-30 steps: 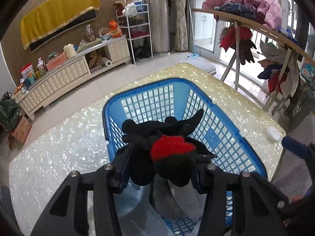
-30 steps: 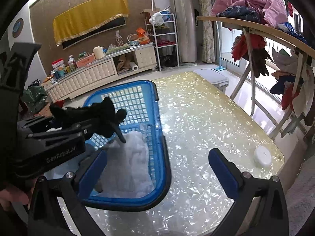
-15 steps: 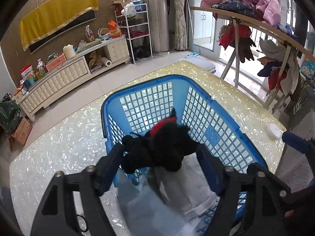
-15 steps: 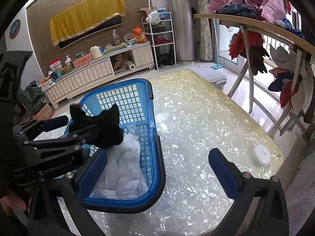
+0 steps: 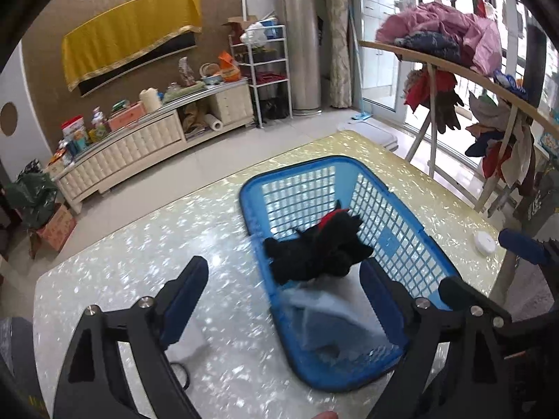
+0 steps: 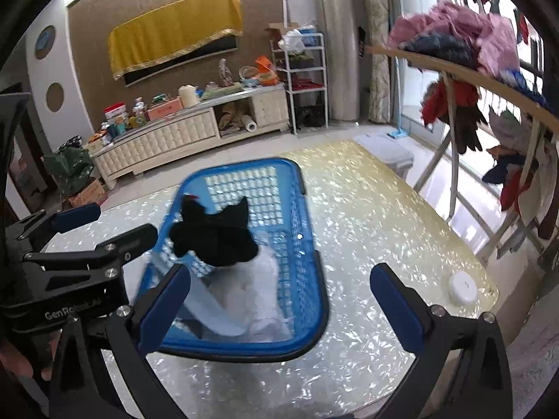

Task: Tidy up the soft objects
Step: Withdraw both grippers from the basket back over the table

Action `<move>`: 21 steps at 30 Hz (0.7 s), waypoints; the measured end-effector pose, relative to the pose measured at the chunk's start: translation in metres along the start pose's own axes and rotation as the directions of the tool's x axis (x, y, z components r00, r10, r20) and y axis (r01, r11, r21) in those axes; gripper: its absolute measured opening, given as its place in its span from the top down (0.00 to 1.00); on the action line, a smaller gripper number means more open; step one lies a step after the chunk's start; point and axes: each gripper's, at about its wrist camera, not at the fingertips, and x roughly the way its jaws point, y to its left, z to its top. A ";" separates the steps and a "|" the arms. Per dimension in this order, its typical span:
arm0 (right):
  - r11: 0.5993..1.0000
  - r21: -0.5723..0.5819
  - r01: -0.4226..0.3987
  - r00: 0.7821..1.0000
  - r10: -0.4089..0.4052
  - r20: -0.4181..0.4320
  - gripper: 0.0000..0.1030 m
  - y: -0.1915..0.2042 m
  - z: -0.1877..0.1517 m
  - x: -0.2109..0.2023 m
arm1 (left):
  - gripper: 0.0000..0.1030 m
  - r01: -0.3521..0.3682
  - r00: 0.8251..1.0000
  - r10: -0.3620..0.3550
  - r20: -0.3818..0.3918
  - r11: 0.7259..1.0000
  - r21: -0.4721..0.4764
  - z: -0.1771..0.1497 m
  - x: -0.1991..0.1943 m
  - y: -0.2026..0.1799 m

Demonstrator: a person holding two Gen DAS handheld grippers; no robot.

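Black plush toy (image 5: 316, 249) with a red patch lies in the blue basket (image 5: 412, 244), resting on pale cloth (image 5: 335, 317) (white or light blue, folded or crumpled; motion blur smears it) that fills the near end of the basket. What creature the toy is cannot be made out; only dark limbs, a pointed ear or tail and the red spot (image 6: 190, 196) are readable. From the left wrist view its long axis runs roughly from the near left wall of the basket toward the far right, with the red patch and point at the far end. The basket's near rim is cut off behind the claw frames in both views.

Left claw (image 5: 279, 300) stands wide open and grips nothing, one finger over the table (image 5: 122, 262) and the other over the basket. Right claw (image 6: 279, 296) is likewise spread wide and empty, straddling the basket's near right corner. A small white round disc (image 6: 463, 286) sits near the table's right edge, well apart from the basket. A rack hung with clothes (image 6: 454, 104) stands beyond.
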 end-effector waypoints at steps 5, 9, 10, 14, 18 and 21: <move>0.998 -0.043 -0.037 0.999 0.038 0.028 0.00 0.022 0.001 -0.017 | 0.09 -0.030 0.999 0.031 0.008 0.999 -0.044 -0.015 -0.028 0.023; 0.992 -0.110 -0.056 0.997 0.061 0.044 0.00 0.049 0.000 -0.030 | 0.09 -0.053 0.998 0.056 0.016 0.992 -0.115 -0.033 -0.056 0.049; 0.990 -0.123 -0.064 0.997 0.070 0.046 0.00 0.055 -0.001 -0.033 | 0.09 -0.063 0.998 0.066 0.019 0.989 -0.134 -0.039 -0.065 0.056; 0.984 -0.159 -0.085 0.994 0.094 0.048 0.00 0.073 -0.006 -0.040 | 0.09 -0.079 0.996 0.085 0.030 0.982 -0.174 -0.057 -0.089 0.075; 0.975 -0.196 -0.103 0.992 0.114 0.050 0.00 0.087 -0.011 -0.045 | 0.08 -0.094 0.994 0.105 0.041 0.974 -0.208 -0.073 -0.111 0.092; 0.969 -0.224 -0.108 0.991 0.122 0.053 0.00 0.095 -0.014 -0.049 | 0.08 -0.107 0.991 0.122 0.052 0.968 -0.228 -0.080 -0.126 0.101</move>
